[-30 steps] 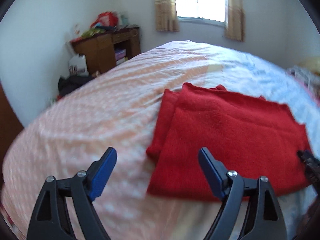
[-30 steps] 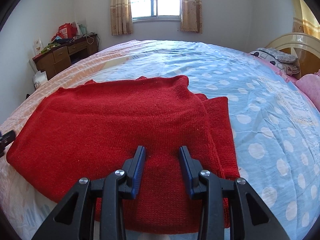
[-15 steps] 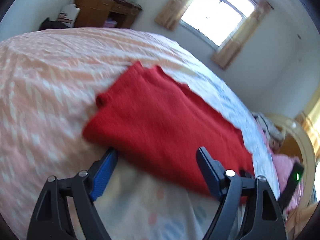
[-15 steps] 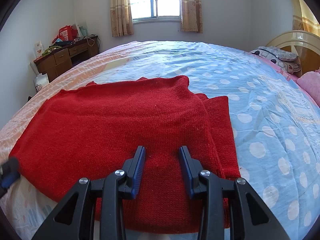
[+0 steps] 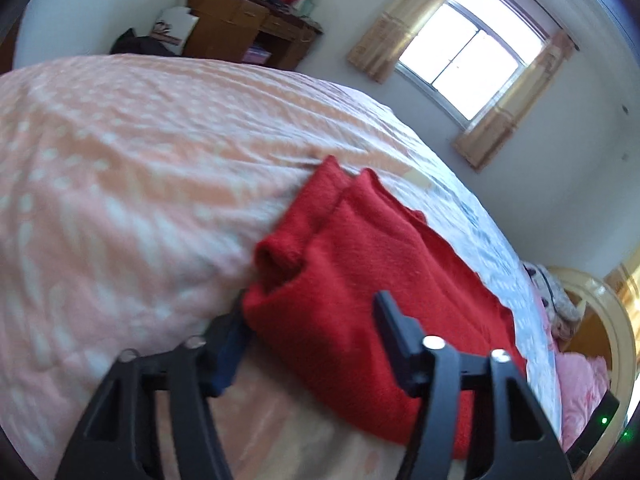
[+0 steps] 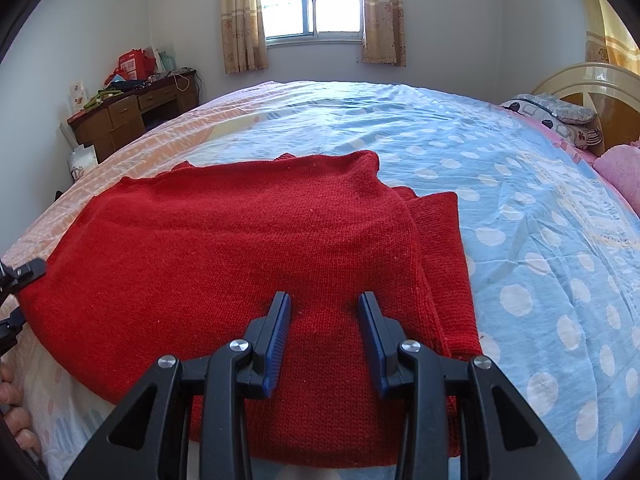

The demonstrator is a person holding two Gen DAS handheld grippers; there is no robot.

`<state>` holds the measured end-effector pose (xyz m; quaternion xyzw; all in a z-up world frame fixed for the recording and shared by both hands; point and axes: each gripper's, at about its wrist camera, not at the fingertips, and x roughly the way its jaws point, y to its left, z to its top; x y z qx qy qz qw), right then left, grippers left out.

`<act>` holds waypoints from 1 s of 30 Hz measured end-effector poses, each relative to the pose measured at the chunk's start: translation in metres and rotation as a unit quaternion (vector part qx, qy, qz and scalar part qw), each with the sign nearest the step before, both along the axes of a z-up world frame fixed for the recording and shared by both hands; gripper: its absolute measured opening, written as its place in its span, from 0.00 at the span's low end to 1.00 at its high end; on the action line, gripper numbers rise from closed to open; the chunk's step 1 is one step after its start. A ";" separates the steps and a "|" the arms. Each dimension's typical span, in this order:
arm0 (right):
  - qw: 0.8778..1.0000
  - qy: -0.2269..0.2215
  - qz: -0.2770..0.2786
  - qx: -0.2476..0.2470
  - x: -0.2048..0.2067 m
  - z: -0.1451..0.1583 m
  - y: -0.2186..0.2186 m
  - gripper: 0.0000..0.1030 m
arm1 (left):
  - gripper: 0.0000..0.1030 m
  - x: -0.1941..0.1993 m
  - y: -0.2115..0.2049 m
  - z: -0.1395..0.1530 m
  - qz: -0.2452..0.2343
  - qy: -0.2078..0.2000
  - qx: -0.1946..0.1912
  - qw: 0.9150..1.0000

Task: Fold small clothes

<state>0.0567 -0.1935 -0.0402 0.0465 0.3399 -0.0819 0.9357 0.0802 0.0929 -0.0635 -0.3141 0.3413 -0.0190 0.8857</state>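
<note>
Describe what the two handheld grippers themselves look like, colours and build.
Both match. The right gripper has black plastic arms with triangular cut-outs, silver round pivot bolts and blue ribbed pads on its two fingers. The left gripper has the same black frame, silver bolts and blue pads. No cables or markings show.
</note>
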 end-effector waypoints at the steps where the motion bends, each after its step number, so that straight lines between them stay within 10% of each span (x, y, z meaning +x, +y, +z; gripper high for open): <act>1: 1.000 0.000 0.000 0.000 0.000 0.000 0.000 0.36 | 0.56 -0.002 0.003 -0.001 0.003 0.000 -0.008 1.000; 12: 1.000 0.001 0.000 -0.002 0.001 0.000 0.002 0.36 | 0.72 0.023 -0.001 0.001 0.002 -0.006 -0.029 1.000; 17: 1.000 0.000 0.000 -0.001 0.001 0.000 0.002 0.36 | 0.24 0.026 0.005 -0.011 -0.025 -0.006 -0.029 0.999; 30: 0.998 -0.021 0.055 -0.022 0.010 0.044 0.040 0.36 | 0.24 0.016 0.004 -0.012 -0.039 -0.030 -0.017 0.999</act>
